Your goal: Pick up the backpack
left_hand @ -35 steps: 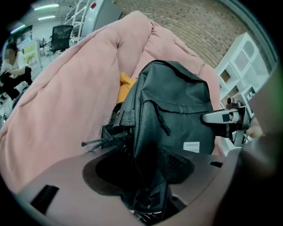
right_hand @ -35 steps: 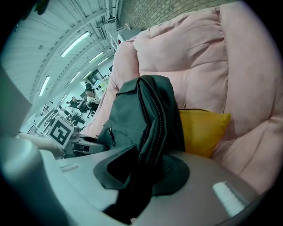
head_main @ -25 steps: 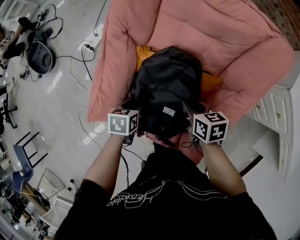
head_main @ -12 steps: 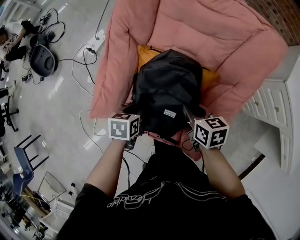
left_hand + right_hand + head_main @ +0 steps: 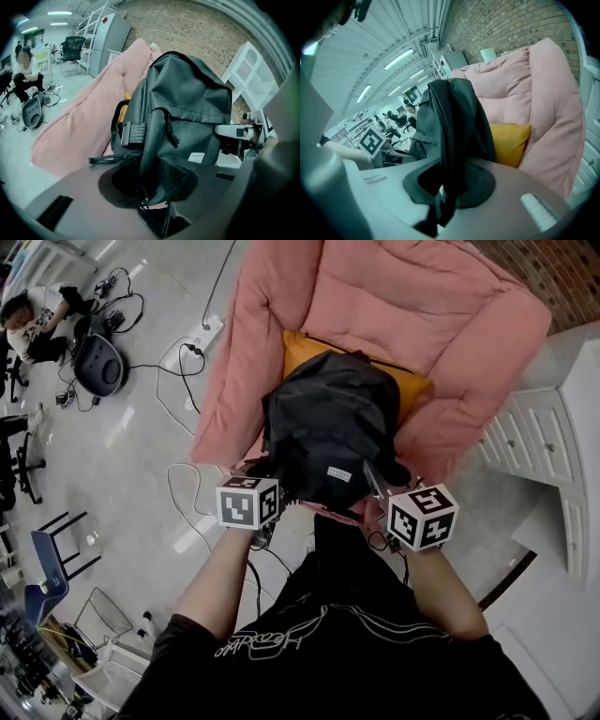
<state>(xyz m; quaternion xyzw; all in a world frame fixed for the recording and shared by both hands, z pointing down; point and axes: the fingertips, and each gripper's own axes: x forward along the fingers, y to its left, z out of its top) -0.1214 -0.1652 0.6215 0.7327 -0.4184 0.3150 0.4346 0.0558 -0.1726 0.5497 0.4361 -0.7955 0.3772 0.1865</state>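
Both tools are on the backpack [image 5: 328, 423] now. The left tool [image 5: 153, 187] has just been closing, and its jaws are clenched on a dark fold at the bag's side, right below the strap buckle [image 5: 129, 133]. Over to the right tool [image 5: 444, 190]: it has been closing too, and its jaws pinch the black fabric along the zip edge. The bag stands upright between the two tools, over the front of the pink armchair [image 5: 450, 324], with a yellow cushion [image 5: 305, 345] just behind it. Whether its base touches the seat, I can't tell. A white cabinet [image 5: 544, 442] stands beside the chair, and cables [image 5: 187, 348] trail over the floor [image 5: 122, 456].
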